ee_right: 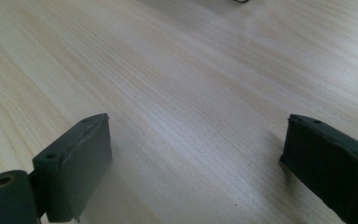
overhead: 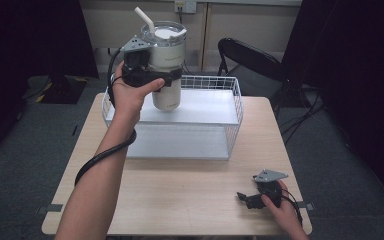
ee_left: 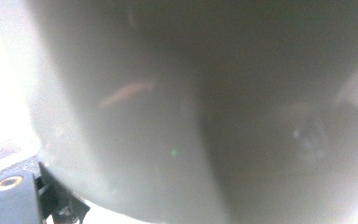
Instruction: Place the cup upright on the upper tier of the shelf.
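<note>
You are holding the tumbler (overhead: 167, 65) in the air above the white wire basket (overhead: 235, 107), its long axis upright, the clear lid and the pale straw (overhead: 145, 19) at the top and its narrower base hanging just over the basket's upper shelf (overhead: 205, 107). Whether the base is touching that shelf or hanging a little clear of it is hard to say from the high view; it looks apart. Your left gripper (overhead: 172, 76) is clamping the tumbler across its middle, jaws closed on the body from the side, so the cup is lying directly between the jaws and slightly ahead of your left hand (overhead: 127, 92). In the left gripper view the grey-white wall of the tumbler (ee_left: 177, 107) is pressing right up against the camera, blurred, with one black jaw showing at the lower left.

The move ahead is turning on one thing: the tumbler is sitting straight above the shelf, so the travel is down along its own axis, and the left hand is the one doing it. Your right gripper (overhead: 246, 198) is resting well apart on the wooden table (overhead: 180, 200), near its front right corner, jaws spread wide with nothing between them; the right gripper view is showing bare wood grain between the two black pads (ee_right: 77, 163).

There is small dark printing on the tumbler's body, one line on the upper part and another lower down, but it is too small to read.
</note>
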`<state>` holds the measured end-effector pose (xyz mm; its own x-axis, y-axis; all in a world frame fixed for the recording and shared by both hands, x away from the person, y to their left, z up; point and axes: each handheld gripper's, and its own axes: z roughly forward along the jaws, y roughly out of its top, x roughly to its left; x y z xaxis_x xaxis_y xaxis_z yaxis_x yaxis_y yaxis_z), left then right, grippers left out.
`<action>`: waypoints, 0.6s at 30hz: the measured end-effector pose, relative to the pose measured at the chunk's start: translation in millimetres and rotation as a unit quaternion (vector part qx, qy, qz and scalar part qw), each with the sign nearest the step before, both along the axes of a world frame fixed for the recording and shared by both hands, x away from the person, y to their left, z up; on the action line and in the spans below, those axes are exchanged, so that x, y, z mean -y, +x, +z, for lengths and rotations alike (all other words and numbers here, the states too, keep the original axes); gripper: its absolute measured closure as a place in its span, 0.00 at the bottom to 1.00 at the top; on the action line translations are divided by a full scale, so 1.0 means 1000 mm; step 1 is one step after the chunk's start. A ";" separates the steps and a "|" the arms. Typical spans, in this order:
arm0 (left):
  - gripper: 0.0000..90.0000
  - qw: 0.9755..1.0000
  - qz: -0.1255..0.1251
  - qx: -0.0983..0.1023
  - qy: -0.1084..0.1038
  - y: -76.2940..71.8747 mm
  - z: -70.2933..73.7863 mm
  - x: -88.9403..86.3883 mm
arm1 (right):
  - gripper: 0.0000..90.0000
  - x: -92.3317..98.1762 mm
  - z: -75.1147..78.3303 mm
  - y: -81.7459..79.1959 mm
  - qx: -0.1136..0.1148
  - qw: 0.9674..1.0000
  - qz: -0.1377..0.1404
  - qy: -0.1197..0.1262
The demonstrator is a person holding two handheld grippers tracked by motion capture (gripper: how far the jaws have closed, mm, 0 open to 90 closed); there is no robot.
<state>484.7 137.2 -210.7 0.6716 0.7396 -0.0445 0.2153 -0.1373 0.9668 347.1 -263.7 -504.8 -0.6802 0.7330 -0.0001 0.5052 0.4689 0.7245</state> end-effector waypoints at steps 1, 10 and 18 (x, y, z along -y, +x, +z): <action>0.11 1.000 0.001 0.000 0.002 0.001 -0.001 0.000 | 0.08 0.000 0.000 0.000 0.000 1.000 0.000 0.000; 0.11 1.000 0.018 0.004 0.002 0.010 -0.010 0.004 | 0.08 0.000 0.000 0.000 0.000 1.000 0.001 0.000; 0.11 1.000 0.022 0.012 0.017 0.015 -0.015 0.007 | 0.08 0.000 0.000 0.000 0.000 1.000 0.000 0.000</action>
<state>500.1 130.1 -225.8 0.6396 0.7687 -0.0028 0.1976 -0.1609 0.9670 347.1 -263.8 -504.8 -0.6807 0.7325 0.0001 0.5050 0.4692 0.7245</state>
